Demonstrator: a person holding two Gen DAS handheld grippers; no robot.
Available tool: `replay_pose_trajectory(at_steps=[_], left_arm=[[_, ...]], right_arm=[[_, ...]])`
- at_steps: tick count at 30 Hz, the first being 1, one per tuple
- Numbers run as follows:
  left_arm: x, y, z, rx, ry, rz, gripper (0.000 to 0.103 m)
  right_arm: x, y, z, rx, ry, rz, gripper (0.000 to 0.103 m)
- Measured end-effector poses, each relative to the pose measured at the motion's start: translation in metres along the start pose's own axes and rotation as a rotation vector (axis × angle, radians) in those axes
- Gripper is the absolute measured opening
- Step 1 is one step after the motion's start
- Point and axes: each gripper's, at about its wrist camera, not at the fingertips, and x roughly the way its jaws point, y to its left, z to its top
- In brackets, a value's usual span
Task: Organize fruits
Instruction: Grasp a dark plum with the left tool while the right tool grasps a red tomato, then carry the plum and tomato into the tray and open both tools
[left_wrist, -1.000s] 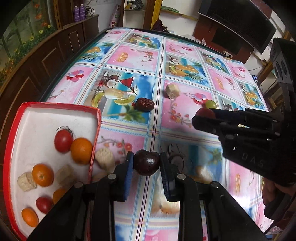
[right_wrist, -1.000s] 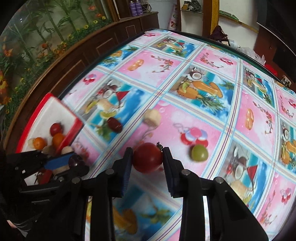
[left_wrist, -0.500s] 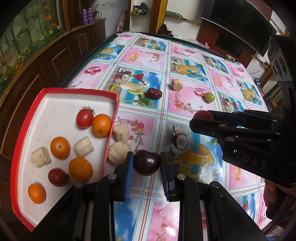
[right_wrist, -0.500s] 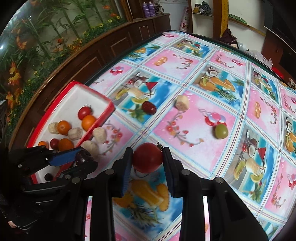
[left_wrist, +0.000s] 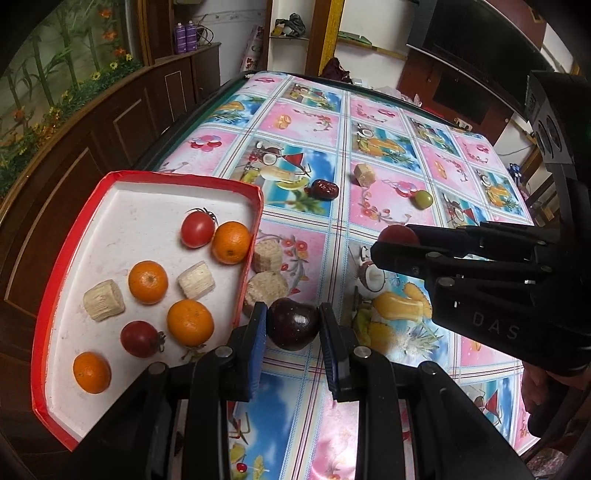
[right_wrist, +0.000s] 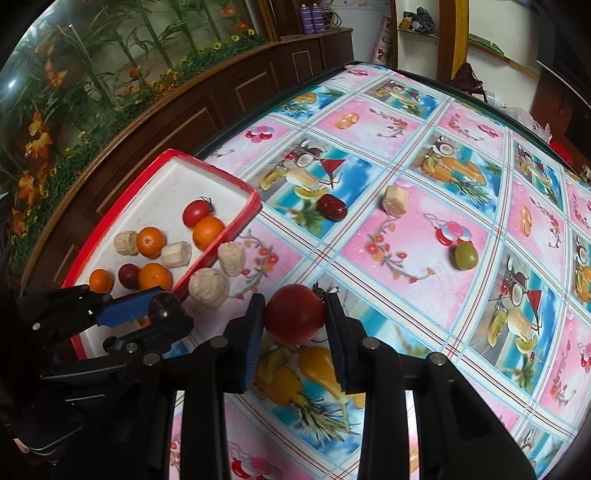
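Note:
My left gripper (left_wrist: 293, 325) is shut on a dark purple plum (left_wrist: 293, 323), held just right of the red-rimmed white tray (left_wrist: 155, 206). That plum (right_wrist: 164, 304) and the left gripper (right_wrist: 162, 314) also show low on the left in the right wrist view. My right gripper (right_wrist: 295, 319) is shut on a red tomato (right_wrist: 294, 318), held above the tablecloth; it appears as the right gripper (left_wrist: 397, 240) with the tomato (left_wrist: 399, 233) in the left wrist view. The tray (right_wrist: 162, 184) holds several oranges, tomatoes and pale corn-like pieces.
Two pale chunks (left_wrist: 267, 271) lie against the tray's right wall. Farther out on the fruit-print tablecloth (left_wrist: 369, 122) lie a dark red date (left_wrist: 325, 189), a tan chunk (left_wrist: 364, 174) and a green fruit (left_wrist: 423, 199). A wooden cabinet (right_wrist: 221, 92) runs along the left.
Both grippers have pulled back and slightly up with their fruit still held, so more of the tray and table shows. The fruit on the table and in the tray has not moved.

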Motion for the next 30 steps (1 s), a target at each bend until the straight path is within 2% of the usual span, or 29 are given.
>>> replay_pose_trajectory(at_steps=[15, 30], left_arm=[[-0.016, 0.033, -0.01, -0.05, -0.017, 0.023, 0.027], [-0.026, 0.084, -0.03, -0.181, -0.005, 0.038, 0.027]], right_arm=[[0.006, 0.036, 0.012, -0.041, -0.011, 0.036, 0.035], [0.025, 0.092, 0.026, -0.127, 0.005, 0.092, 0.035]])
